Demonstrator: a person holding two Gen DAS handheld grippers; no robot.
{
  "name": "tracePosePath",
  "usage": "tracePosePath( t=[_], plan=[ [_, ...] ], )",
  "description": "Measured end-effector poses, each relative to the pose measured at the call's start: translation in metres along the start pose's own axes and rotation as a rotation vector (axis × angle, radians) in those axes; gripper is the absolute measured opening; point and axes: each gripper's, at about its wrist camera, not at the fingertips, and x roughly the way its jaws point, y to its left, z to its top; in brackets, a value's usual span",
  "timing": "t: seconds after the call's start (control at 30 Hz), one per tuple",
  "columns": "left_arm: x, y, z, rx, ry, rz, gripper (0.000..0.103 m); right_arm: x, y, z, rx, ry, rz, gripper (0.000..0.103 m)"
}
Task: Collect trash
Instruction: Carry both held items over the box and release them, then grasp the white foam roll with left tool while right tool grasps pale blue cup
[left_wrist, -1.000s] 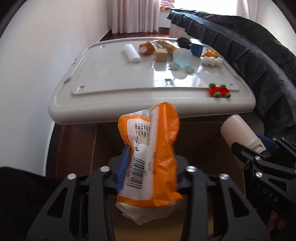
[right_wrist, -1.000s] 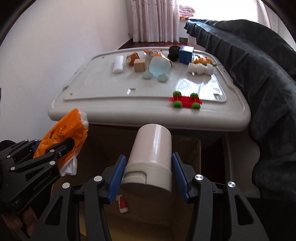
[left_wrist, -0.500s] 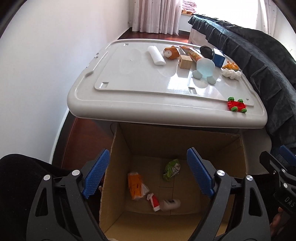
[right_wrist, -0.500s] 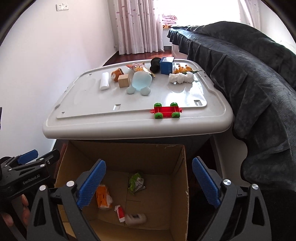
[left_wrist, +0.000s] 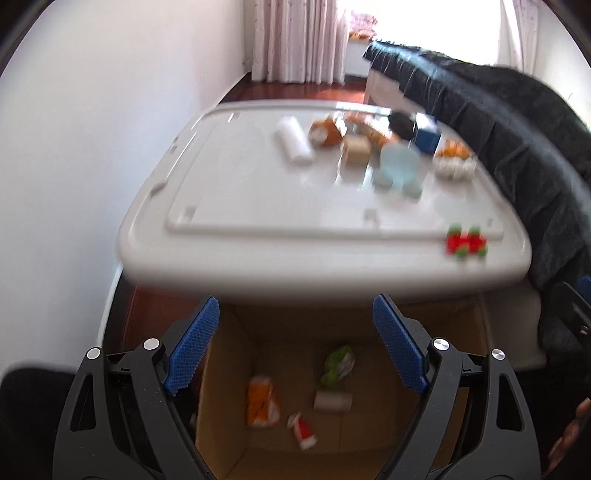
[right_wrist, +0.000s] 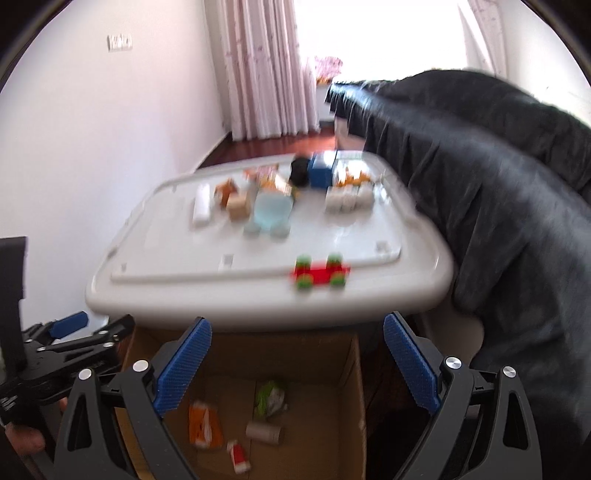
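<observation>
1. Left gripper (left_wrist: 291, 347): its jaws have just been opening and now stand spread wide, nothing between the blue pads (left_wrist: 192, 350). Right gripper (right_wrist: 297, 363): the same, its jaws have just been opening, wide apart and empty.
2. Brown cardboard box (right_wrist: 351, 373) sits directly below and ahead of both tools. I see the trash lying on its floor: a flat orange-and-white plastic wrapper (left_wrist: 261, 400), a pale cylindrical cap-topped bottle (left_wrist: 332, 400) on its side, a crumpled green-and-white packet (left_wrist: 338, 365), and a small red-and-white scrap (left_wrist: 303, 430).
3. Beyond the fingertips, above the box: a grey-white plastic bin lid (left_wrist: 229, 251) used as a table, with more items at its far end. The view is blurred, so I cannot sort trash from keepers with certainty.
4. Likely next candidates: a white paper-like roll (left_wrist: 293, 144) far-left of the cluster, and an orange crinkly wrapper (left_wrist: 369, 129) behind the wooden block (left_wrist: 356, 149).
5. Handling, my judgement: wrappers are light, soft and slippery, so I pinch mid-body across a fold. The roll is light and crushable, so I grip across its width, gently.
6. Red toy car with green wheels (right_wrist: 319, 271) near the lid's front edge probably isn't trash; I skip it.
</observation>
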Motion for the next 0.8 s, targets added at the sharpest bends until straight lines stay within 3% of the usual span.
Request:
tracePosePath(
  t=[0.17, 0.27, 0.5, 0.67, 0.8],
  plan=[
    [0.032, -0.027, 0.061, 0.003, -0.074, -0.037, 0.083, -0.014, -0.006, 0.039, -0.041, -0.163, -0.076, 0.097],
    [0.061, -0.045, 0.087, 0.03, -0.07, -0.024, 0.083, -0.013, -0.009, 0.046, -0.058, -0.199, -0.102, 0.098],
    [0.114, -0.058, 0.117, 0.054, -0.06, 0.031, 0.083, 0.01, -0.013, 0.04, -0.104, -0.176, -0.11, 0.098],
    [0.143, -0.03, 0.141, -0.037, -0.055, 0.06, 0.082, 0.02, -0.016, 0.037, -0.091, -0.148, -0.087, 0.098],
    [0.171, -0.011, 0.16, -0.061, -0.036, 0.111, 0.075, 0.026, -0.012, 0.034, -0.108, -0.136, -0.084, 0.098]
  ],
)
